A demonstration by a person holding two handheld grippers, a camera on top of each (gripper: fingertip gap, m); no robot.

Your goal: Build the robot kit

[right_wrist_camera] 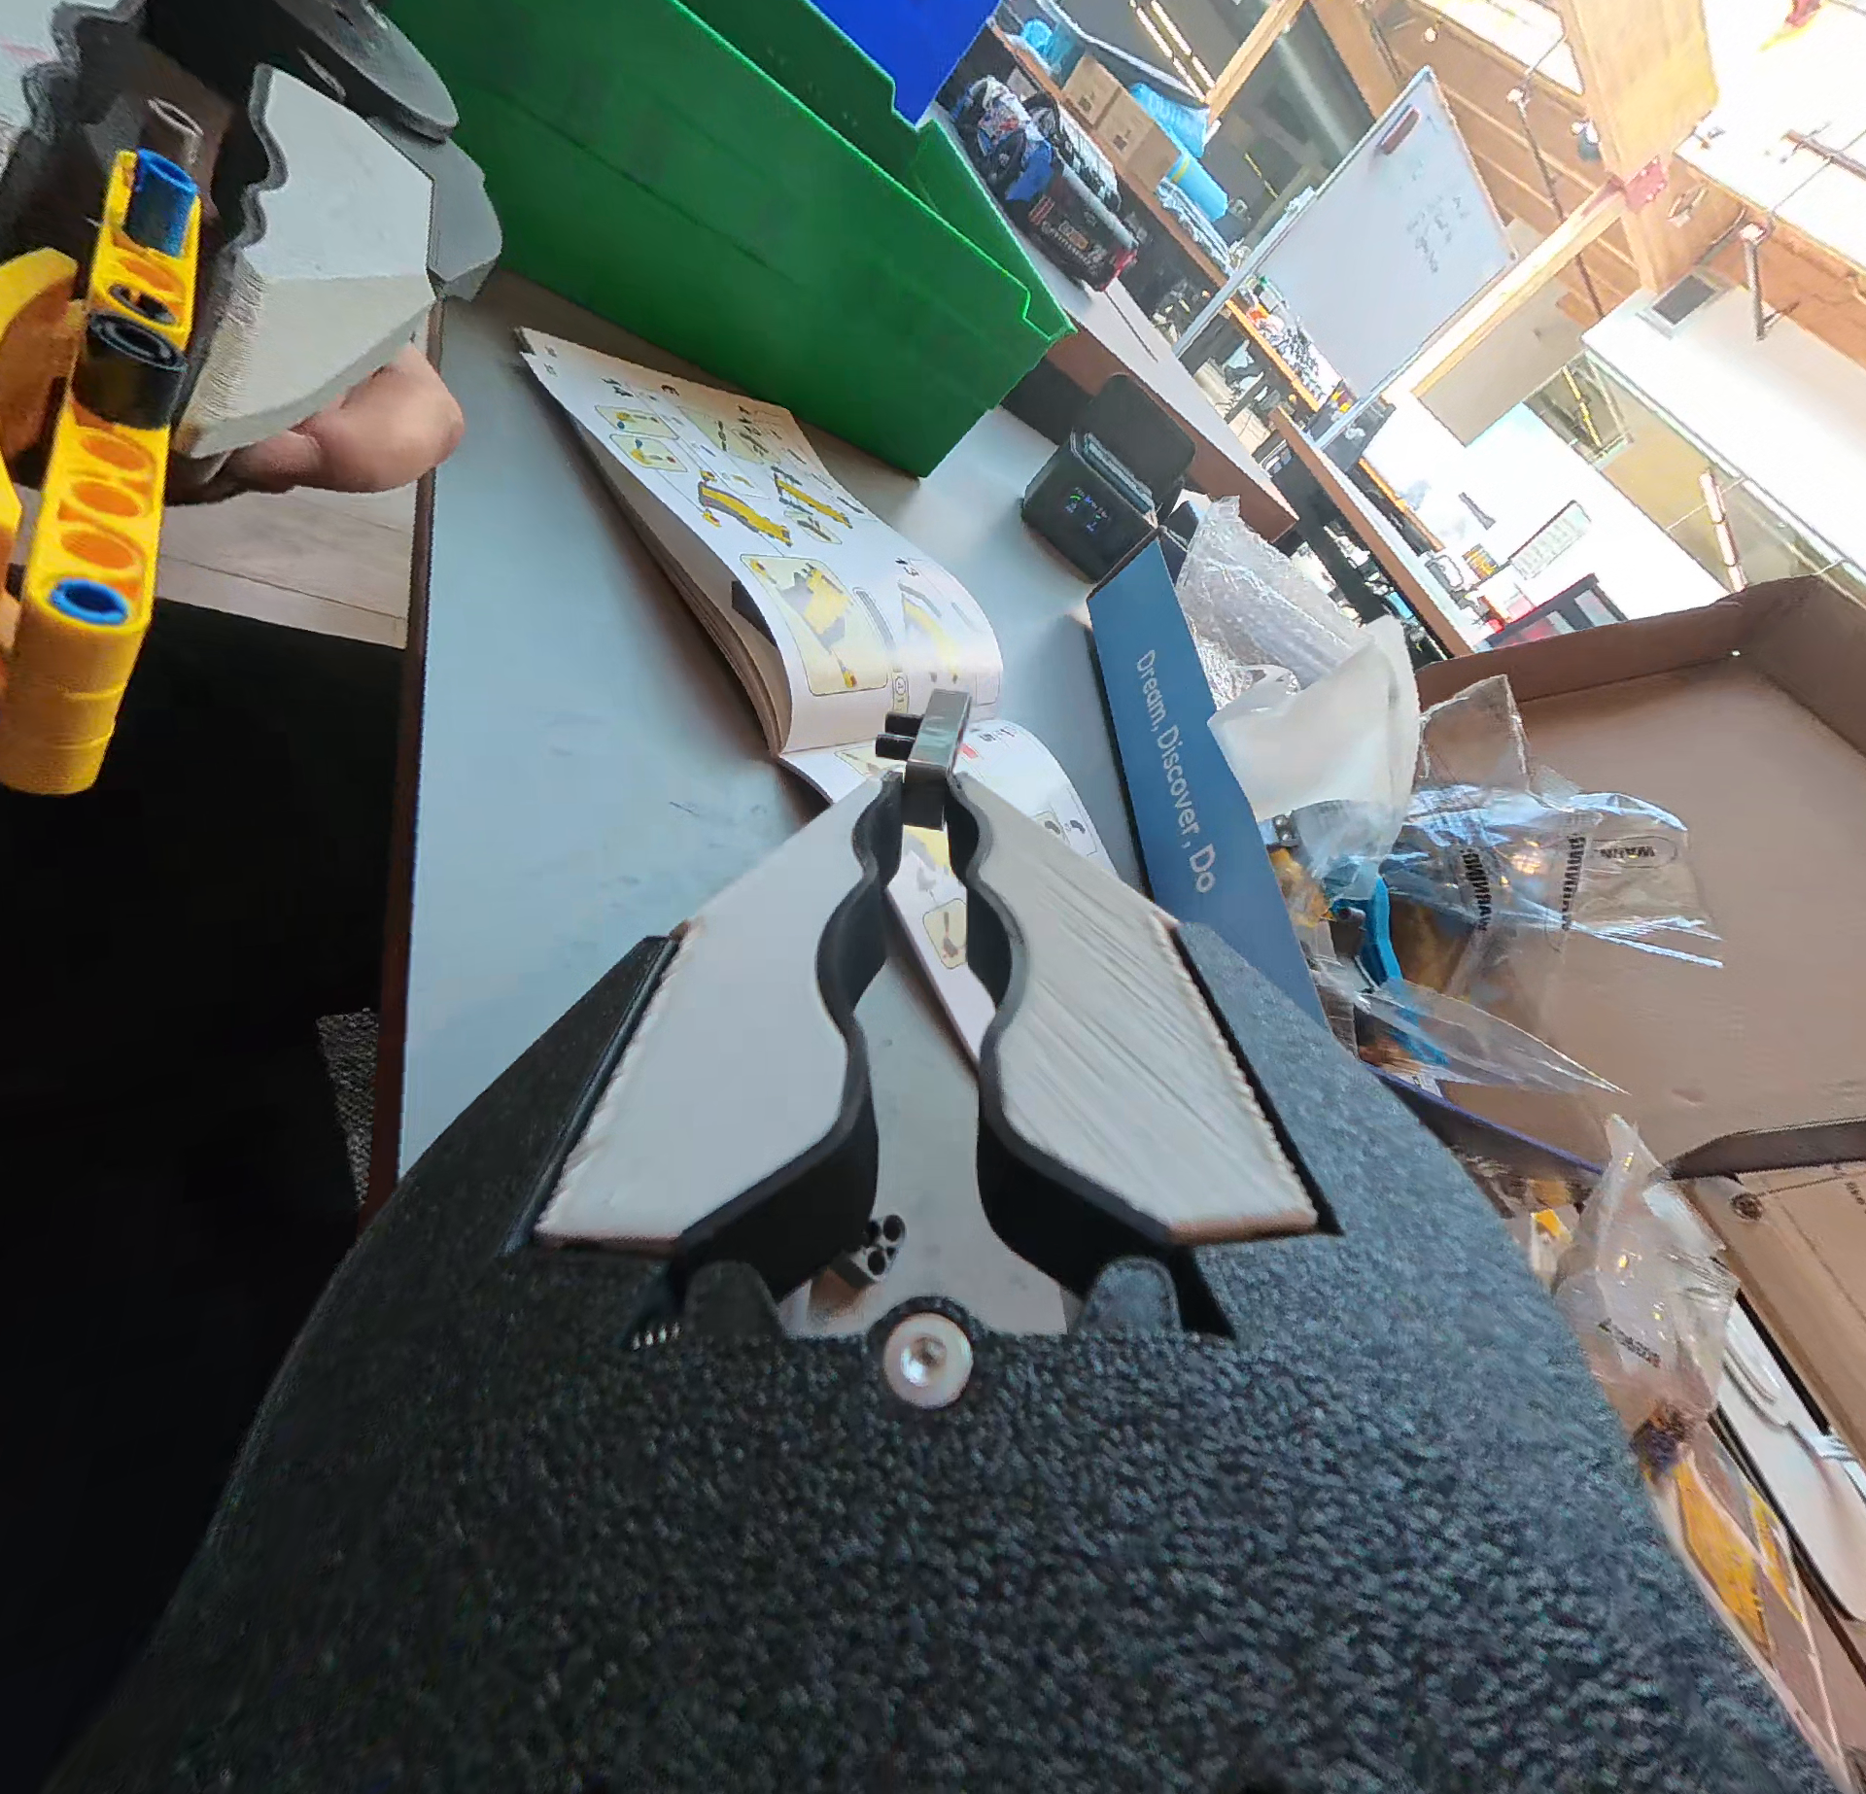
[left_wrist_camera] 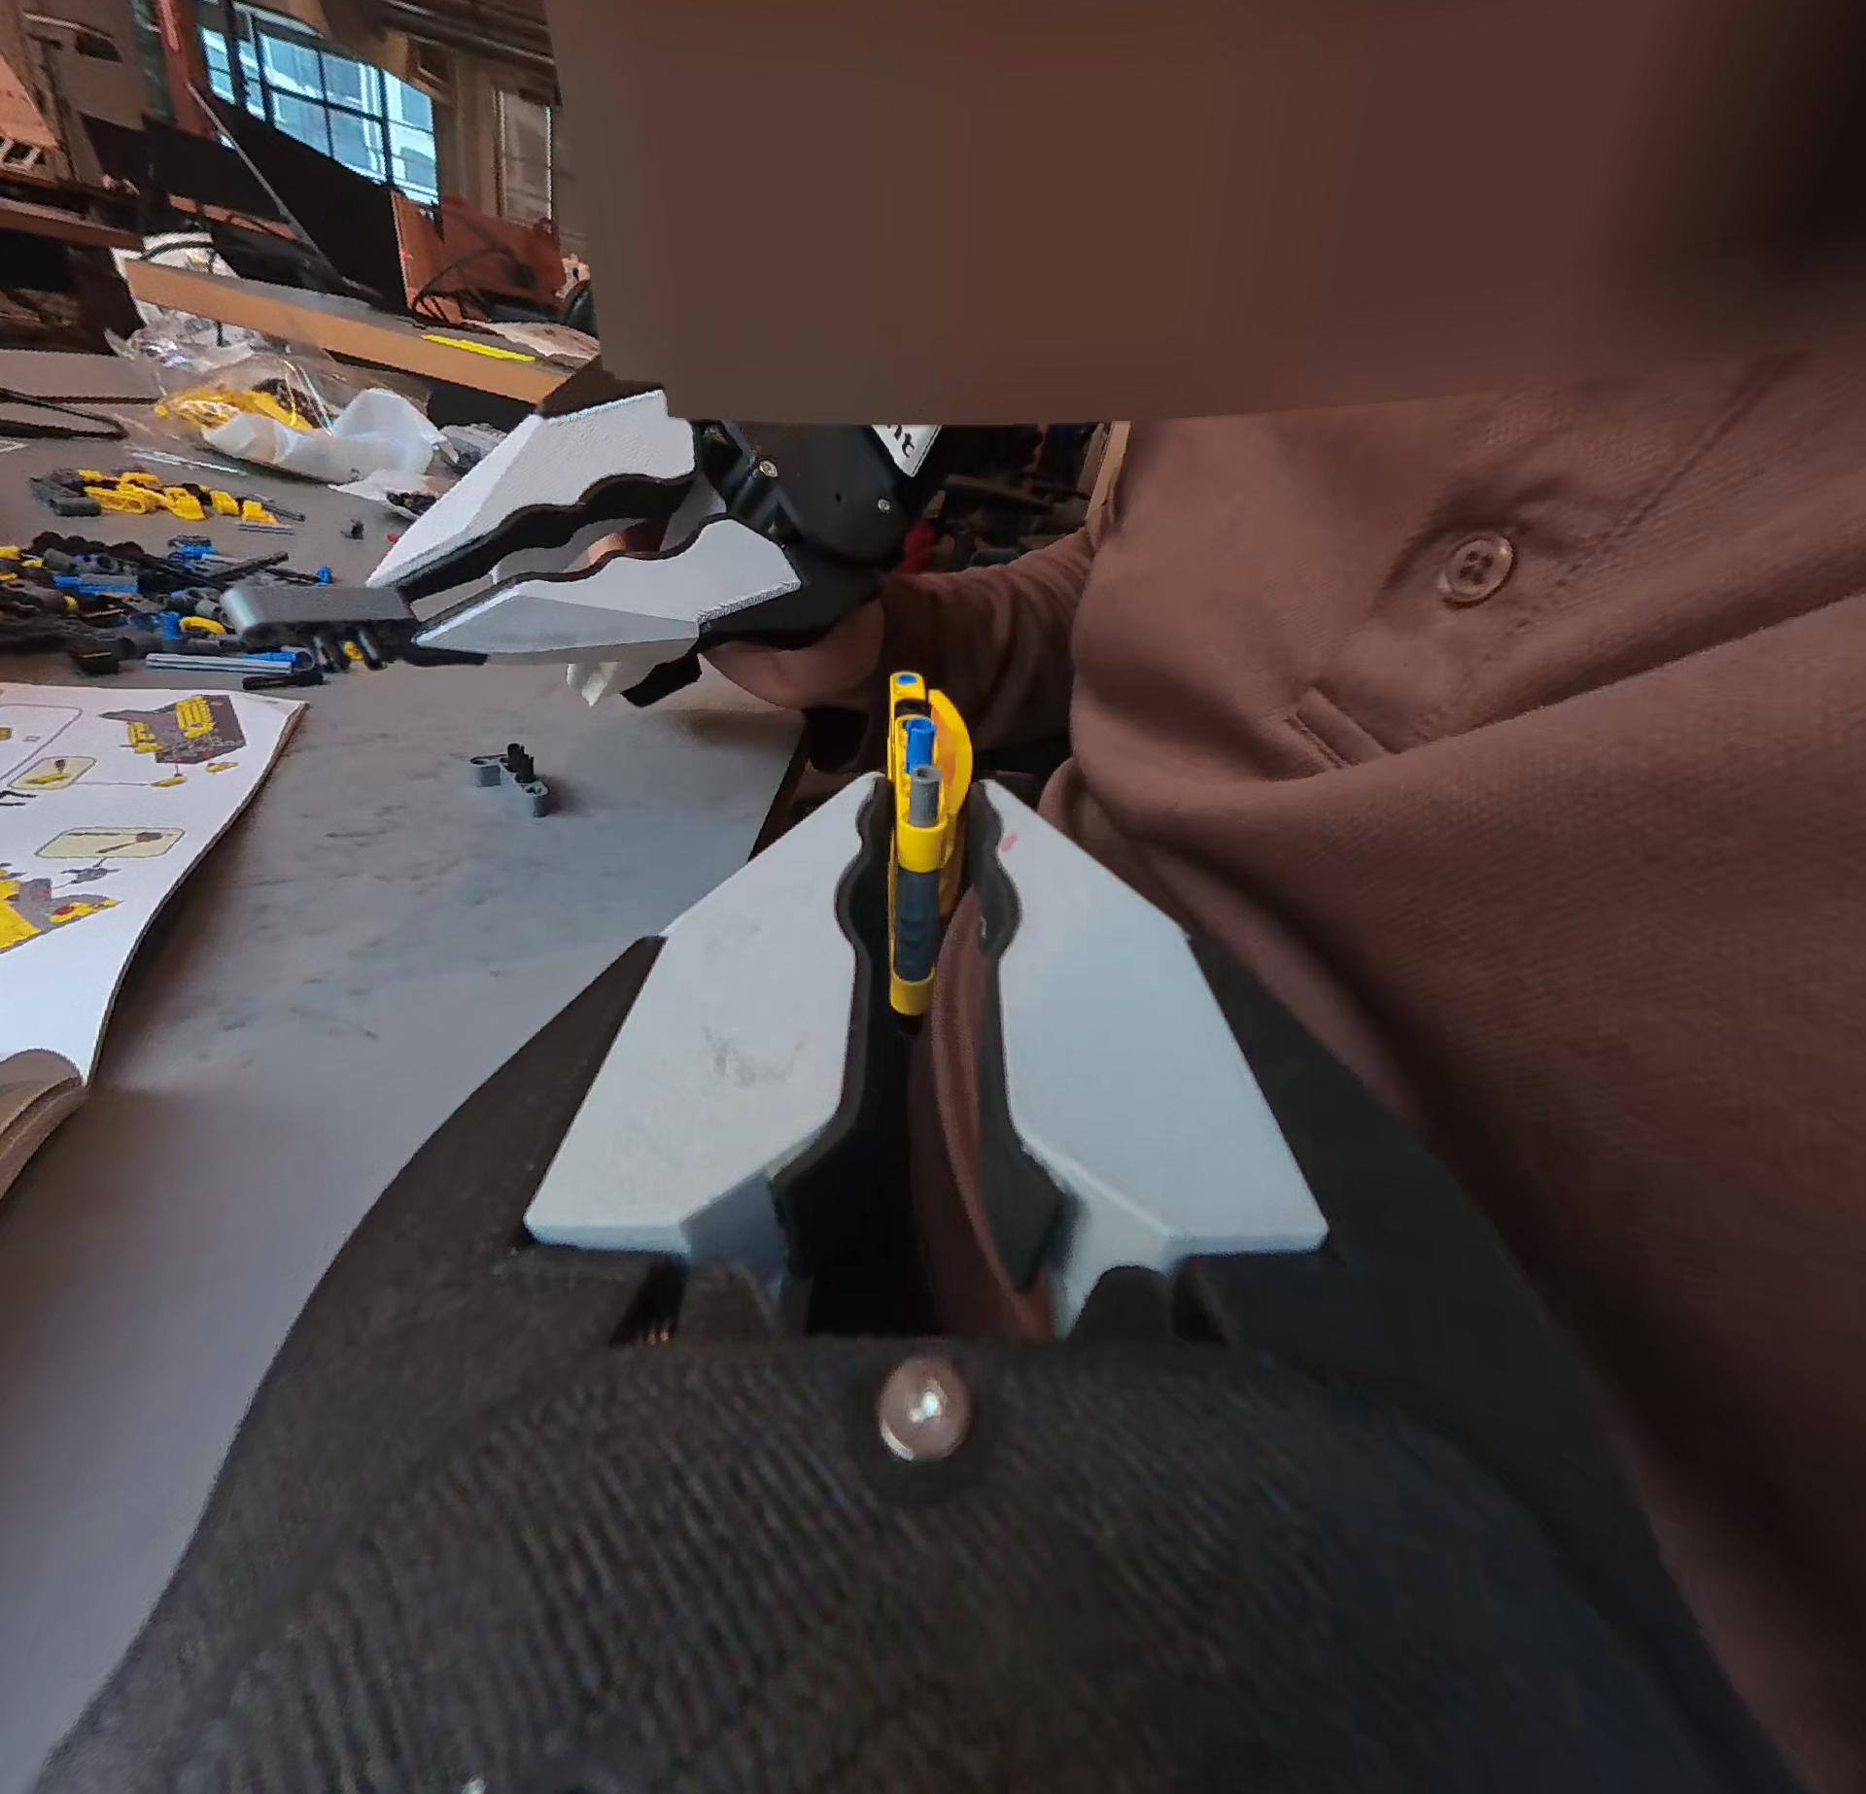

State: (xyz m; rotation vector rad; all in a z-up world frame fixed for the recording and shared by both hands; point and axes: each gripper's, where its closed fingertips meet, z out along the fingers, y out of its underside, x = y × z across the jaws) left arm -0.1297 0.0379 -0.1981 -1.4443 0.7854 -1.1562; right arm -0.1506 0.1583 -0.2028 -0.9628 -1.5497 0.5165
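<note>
Left gripper [left_wrist_camera: 924,817] is clamping a yellow beam assembly [left_wrist_camera: 921,837] upright, pins exposed. Right gripper [right_wrist_camera: 929,786] is pinching a grey pinned beam [right_wrist_camera: 934,756] above the instruction booklet [right_wrist_camera: 788,574], probably for mating.

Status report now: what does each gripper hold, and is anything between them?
Left gripper shut on yellow beam. Right gripper shut on grey beam. Both held above the table, apart; nothing between them.
</note>
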